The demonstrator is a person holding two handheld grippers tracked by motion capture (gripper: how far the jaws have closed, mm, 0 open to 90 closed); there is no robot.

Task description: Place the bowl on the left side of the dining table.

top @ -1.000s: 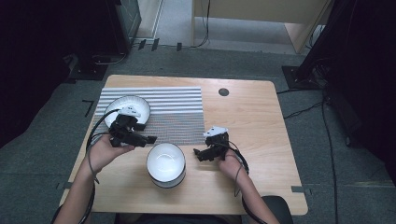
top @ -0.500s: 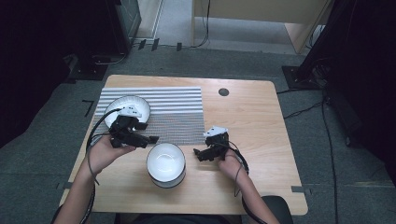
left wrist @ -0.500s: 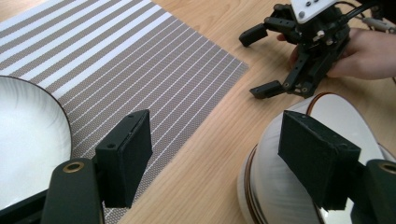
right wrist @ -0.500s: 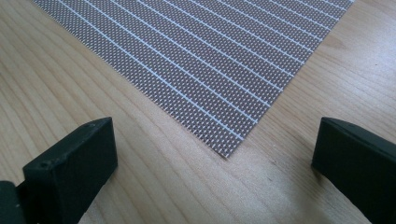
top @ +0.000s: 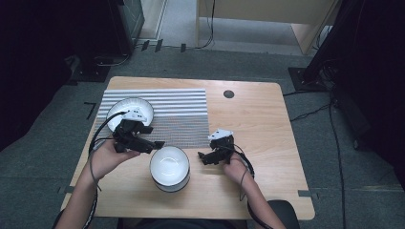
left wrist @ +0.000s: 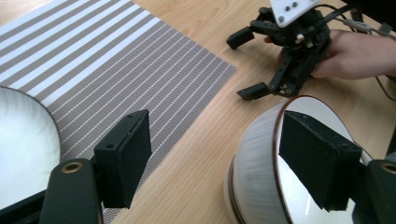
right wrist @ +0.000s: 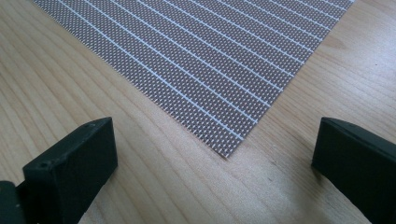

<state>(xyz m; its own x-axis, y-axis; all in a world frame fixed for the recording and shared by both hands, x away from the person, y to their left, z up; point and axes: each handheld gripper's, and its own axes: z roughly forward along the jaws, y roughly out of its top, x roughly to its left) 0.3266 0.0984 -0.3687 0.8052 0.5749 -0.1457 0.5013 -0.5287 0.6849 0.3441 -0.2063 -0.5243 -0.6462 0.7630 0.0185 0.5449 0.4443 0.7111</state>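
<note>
Holding position: you have one gripper in each hand above the wooden table (top: 267, 124), forearms entering from the near edge.
Left gripper (top: 157, 143): your left hand (top: 106, 160) holds it between the two bowls, pointing toward the table's middle.
Left jaws: open wide. In the left gripper view one jaw stands over the striped mat (left wrist: 107, 60) and the other sits at the rim of the near bowl (left wrist: 261, 154), on its inner side.
Left grip: nothing is clamped; from this angle you cannot tell whether the far pad touches the bowl rim or stands just clear of it.
Near bowl (top: 169, 167): white, dark-rimmed, upright on bare wood near the front edge, just below the mat's lower edge and between your two hands.
Far bowl (top: 129, 110): white, resting on the left part of the mat, just behind the left gripper.
Right gripper (top: 201, 155): your right hand (top: 235, 164) holds it low over the table, just right of the near bowl, pointing at it.
Right jaws: open wide with nothing between them; the right gripper view shows bare wood and the mat's corner (right wrist: 224, 154) in the gap.
Mat (top: 181, 112): grey with white stripes, flat on the left half of the table.
</note>
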